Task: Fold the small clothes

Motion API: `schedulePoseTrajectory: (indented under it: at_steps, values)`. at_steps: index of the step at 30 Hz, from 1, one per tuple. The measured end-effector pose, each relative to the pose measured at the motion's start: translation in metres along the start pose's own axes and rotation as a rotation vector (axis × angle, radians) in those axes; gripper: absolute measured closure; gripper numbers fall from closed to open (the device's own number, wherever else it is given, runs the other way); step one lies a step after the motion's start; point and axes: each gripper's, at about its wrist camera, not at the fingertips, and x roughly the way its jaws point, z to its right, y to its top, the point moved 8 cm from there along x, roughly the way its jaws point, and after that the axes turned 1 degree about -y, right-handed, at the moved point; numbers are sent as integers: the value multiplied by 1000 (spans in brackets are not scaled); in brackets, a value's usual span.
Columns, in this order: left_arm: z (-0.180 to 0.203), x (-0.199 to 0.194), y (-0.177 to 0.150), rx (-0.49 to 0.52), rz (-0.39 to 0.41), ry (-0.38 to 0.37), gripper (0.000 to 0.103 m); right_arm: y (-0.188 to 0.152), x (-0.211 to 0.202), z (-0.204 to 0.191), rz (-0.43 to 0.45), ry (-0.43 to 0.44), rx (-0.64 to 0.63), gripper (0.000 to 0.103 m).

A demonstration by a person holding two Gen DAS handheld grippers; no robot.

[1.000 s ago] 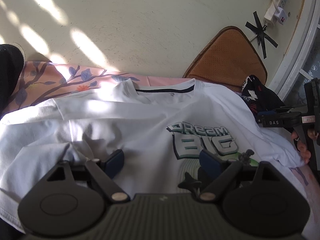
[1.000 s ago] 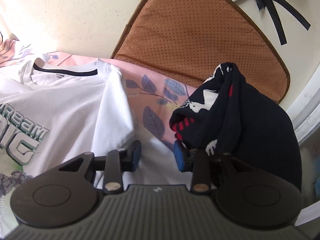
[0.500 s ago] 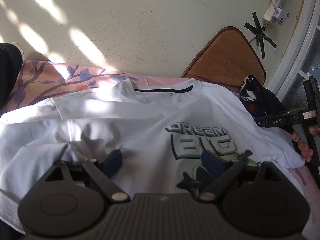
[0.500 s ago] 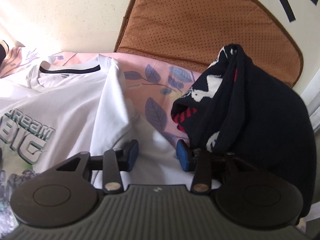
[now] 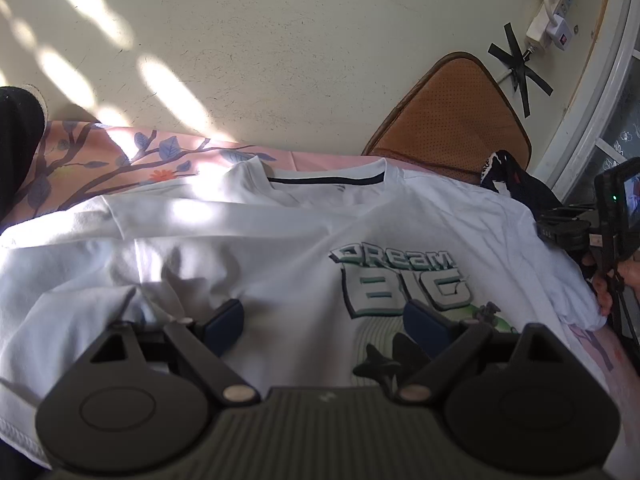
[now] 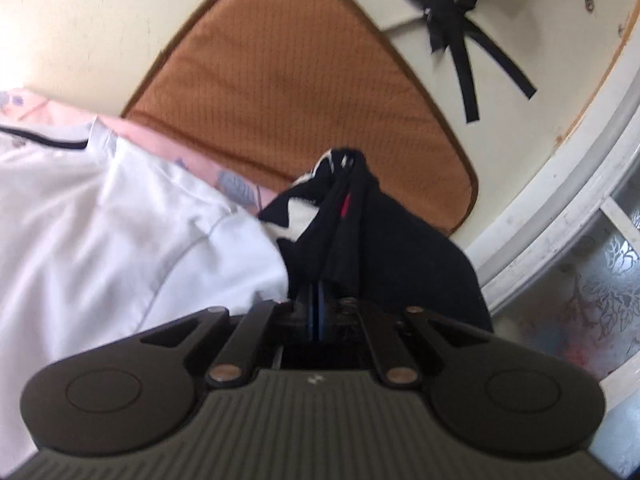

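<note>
A white "DREAM BIG" T-shirt [image 5: 280, 248] lies spread face up on a pink floral sheet [image 5: 120, 152]. My left gripper [image 5: 324, 316] is open, its blue pads low over the shirt's middle. My right gripper [image 6: 316, 308] has its jaws pressed together at the shirt's right edge; its pads are mostly hidden, and I cannot tell whether cloth is pinched. The shirt also shows in the right wrist view [image 6: 120, 232], its right sleeve bunched and raised. The right gripper shows in the left wrist view [image 5: 580, 232] at the shirt's right sleeve.
A dark patterned garment [image 6: 360, 232] lies bunched right beside the shirt's right edge. A brown cushion [image 6: 300, 80] leans on the cream wall behind. A power strip [image 5: 548, 20] and black tape [image 5: 520, 68] are on the wall. A window frame [image 6: 560, 200] runs at right.
My right gripper closed from open and lifted at the shirt's right edge; the sleeve now stands bunched higher. My left gripper stayed open and barely moved.
</note>
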Motion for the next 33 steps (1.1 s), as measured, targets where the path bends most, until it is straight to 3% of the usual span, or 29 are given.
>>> schedulePoseTrajectory:
  at_steps: [3,7,10,18,20,23,26,29,31,32,33]
  values:
    - [1,0,-1,3,-2,-4,10,3,-23,20,55,102,177,81]
    - [2,1,-1,6,-4,-5,8,-5,-83,73,180,210,504,75]
    - [2,1,-1,7,-4,-4,8,-46,-122,111,208,285,748,71]
    - [4,0,-2,18,-4,11,8,-189,-160,134,67,375,1242,69]
    - [5,0,-3,24,-4,16,7,-205,-157,134,45,368,1318,69]
    - [5,-1,-3,24,-2,19,7,-201,-141,131,32,403,1389,68]
    - [3,-1,-3,15,0,11,7,-192,-113,127,9,385,1408,52]
    - [2,-1,-2,5,2,-1,6,-188,-79,131,-15,292,1424,50]
    - [1,-2,-2,-1,4,-7,6,-193,-59,140,-11,252,1461,56]
    - [1,-2,-2,-2,4,-8,6,-196,-53,146,-3,233,1467,94]
    - [1,-2,-2,-2,4,-8,6,-198,-49,154,-7,176,1452,100]
